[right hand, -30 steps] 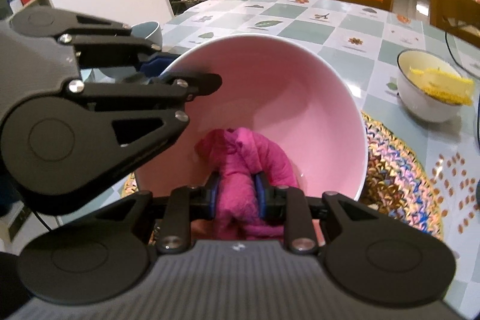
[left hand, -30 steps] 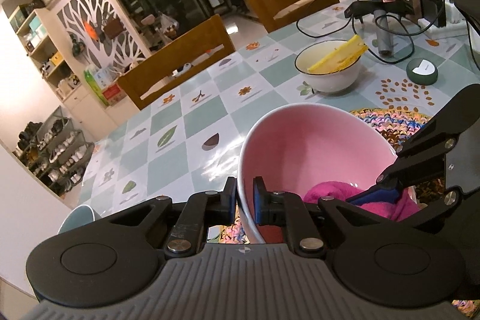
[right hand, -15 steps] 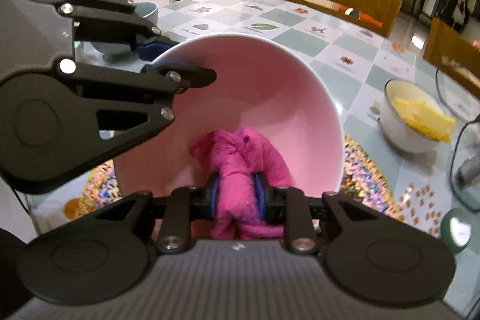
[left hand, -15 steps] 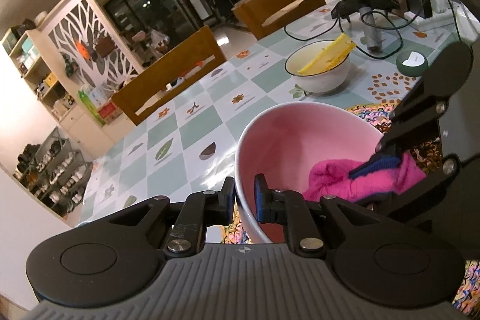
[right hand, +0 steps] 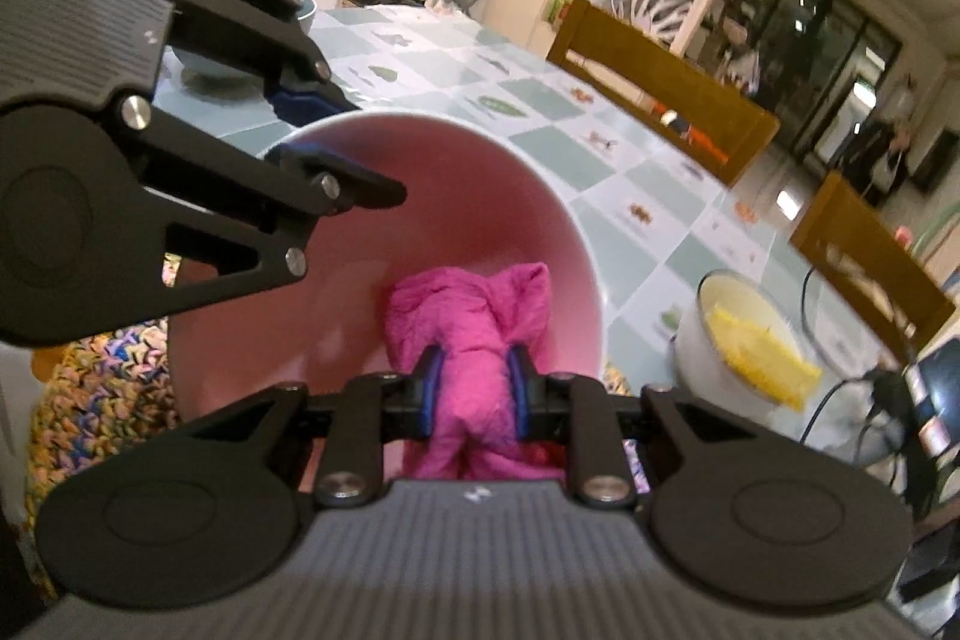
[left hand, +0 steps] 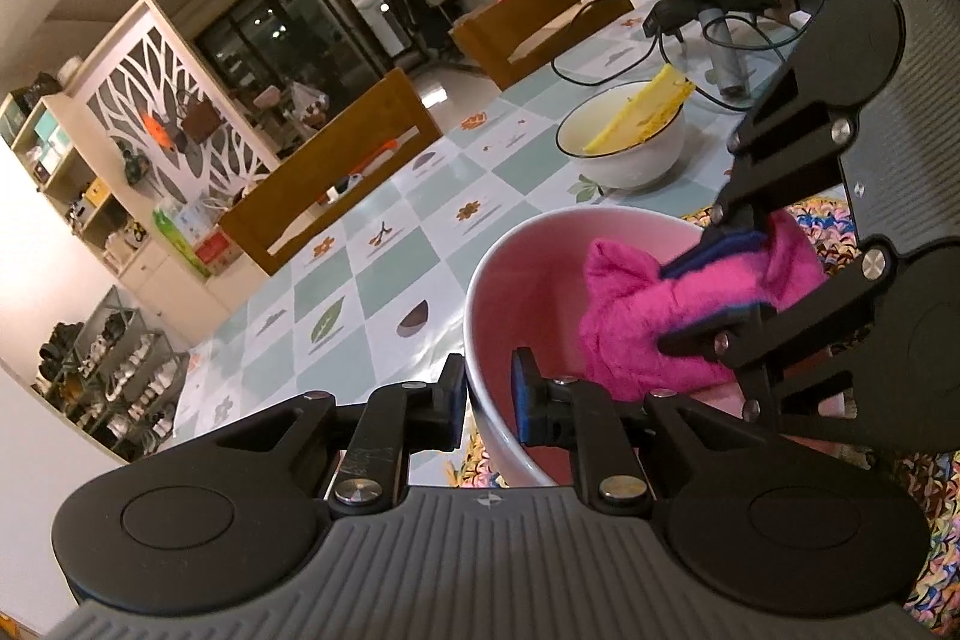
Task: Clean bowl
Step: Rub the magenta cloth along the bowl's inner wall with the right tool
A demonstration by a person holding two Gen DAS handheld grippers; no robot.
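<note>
Two black two-finger grippers are being counted: the left gripper [left hand: 487, 397] and the right gripper [right hand: 474, 391]. Three bowls are being seen on the checked table [left hand: 384, 274]: one pink bowl with a white outside [left hand: 528, 274], one white bowl with a dark rim [left hand: 630, 154] toward the far edge, and one pale blue bowl [right hand: 210, 64] near the left edge. One magenta cloth [right hand: 468, 328], one yellow sponge [left hand: 642, 115], one multicoloured woven mat [right hand: 90, 394] and two wooden chairs [left hand: 336, 172] are being counted.

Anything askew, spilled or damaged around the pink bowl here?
Only the pink bowl is tilted off the woven mat, held by its rim in the left gripper while the right gripper wipes with the magenta cloth. Nothing spilled.
</note>
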